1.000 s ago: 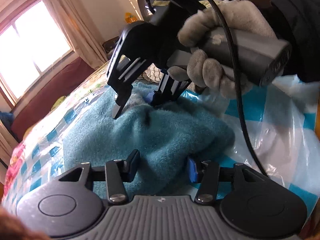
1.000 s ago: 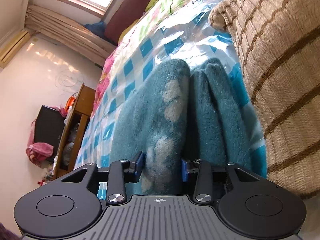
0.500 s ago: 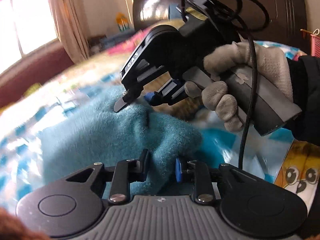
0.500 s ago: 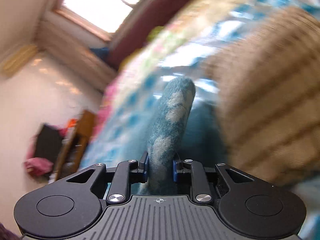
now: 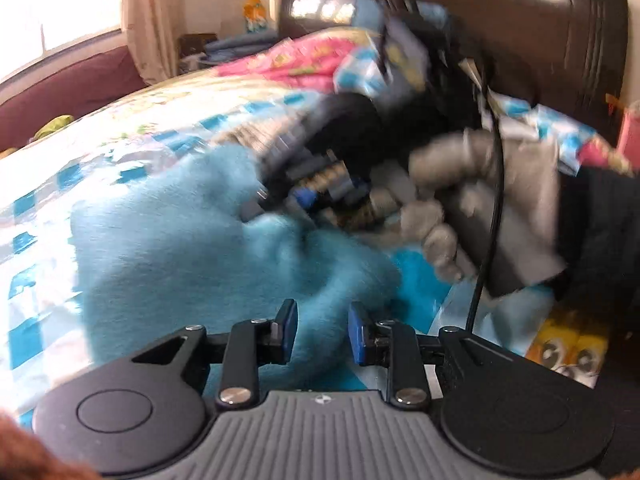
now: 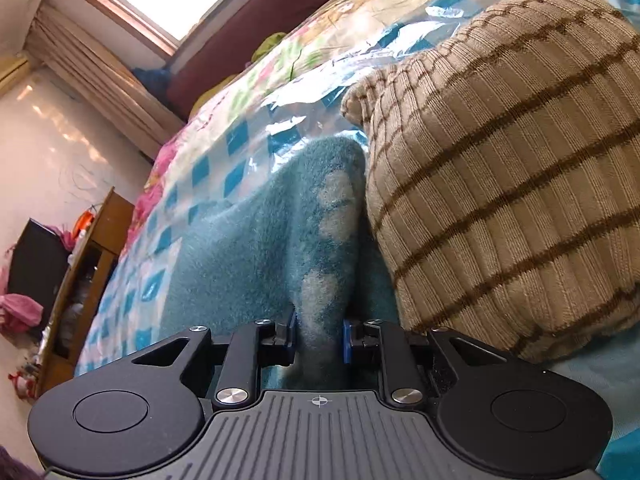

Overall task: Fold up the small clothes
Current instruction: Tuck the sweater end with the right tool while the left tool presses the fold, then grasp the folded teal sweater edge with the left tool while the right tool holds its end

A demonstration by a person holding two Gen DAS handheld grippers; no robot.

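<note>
A fuzzy teal garment (image 5: 192, 248) lies on the plastic-covered bed. My left gripper (image 5: 322, 334) is shut on a bunched near corner of it, the cloth pinched between the blue pads. In the left wrist view the right gripper (image 5: 280, 206) is blurred, held by a gloved hand (image 5: 452, 200), its tips on the far edge of the teal cloth. In the right wrist view my right gripper (image 6: 319, 338) is shut on a raised fold of the teal garment (image 6: 256, 248), which shows pale patches along the ridge.
A tan knit garment with brown stripes (image 6: 508, 168) lies bunched right beside the teal one. The bed (image 5: 80, 152) carries a blue-checked sheet under clear plastic. A dark headboard (image 5: 500, 40) stands behind; a wooden shelf (image 6: 84, 280) is off the bed's side.
Both grippers closed from open onto folds of the teal garment. The left one rose and rolled, lifting its corner; the right hand shifted sideways with its fold pulled up into a ridge.
</note>
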